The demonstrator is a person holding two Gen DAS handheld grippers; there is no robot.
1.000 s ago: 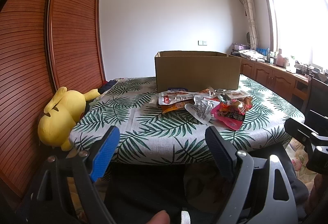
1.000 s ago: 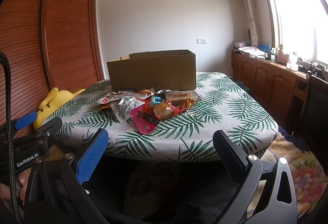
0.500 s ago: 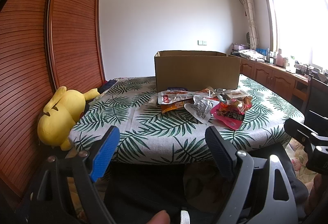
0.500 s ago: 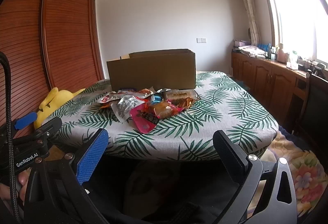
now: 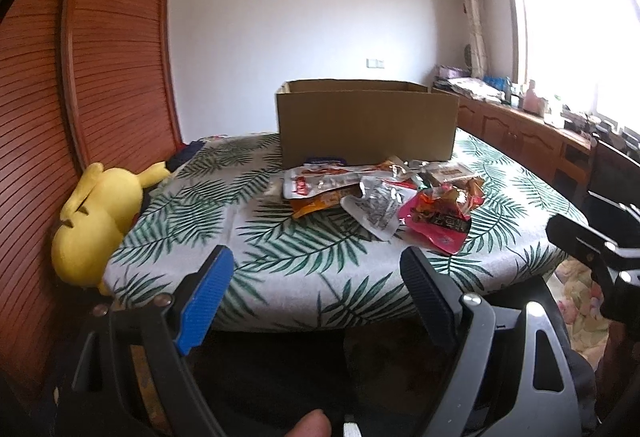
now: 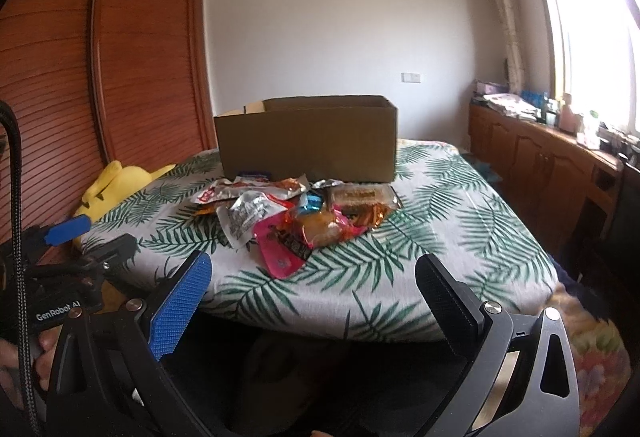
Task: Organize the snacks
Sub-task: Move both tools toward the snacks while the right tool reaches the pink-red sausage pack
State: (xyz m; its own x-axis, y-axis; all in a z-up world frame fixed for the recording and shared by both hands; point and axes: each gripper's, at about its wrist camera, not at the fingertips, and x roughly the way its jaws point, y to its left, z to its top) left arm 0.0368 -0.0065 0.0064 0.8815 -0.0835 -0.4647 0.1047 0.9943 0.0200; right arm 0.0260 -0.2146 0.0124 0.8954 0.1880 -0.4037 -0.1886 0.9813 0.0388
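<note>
Both grippers, left (image 5: 316, 273) and right (image 6: 312, 277), gape empty; the cardboard box (image 5: 366, 125) hides its inside

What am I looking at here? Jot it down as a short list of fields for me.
Surface: leaf-print tablecloth
Snacks: snack packets heaped in front of the box
Container: cardboard box, open-topped, behind the heap
Nearest packet: pink packet
Left gripper: open, empty, short of the table
Right gripper: open, empty
Bystander: yellow plush toy at table's left edge
</note>
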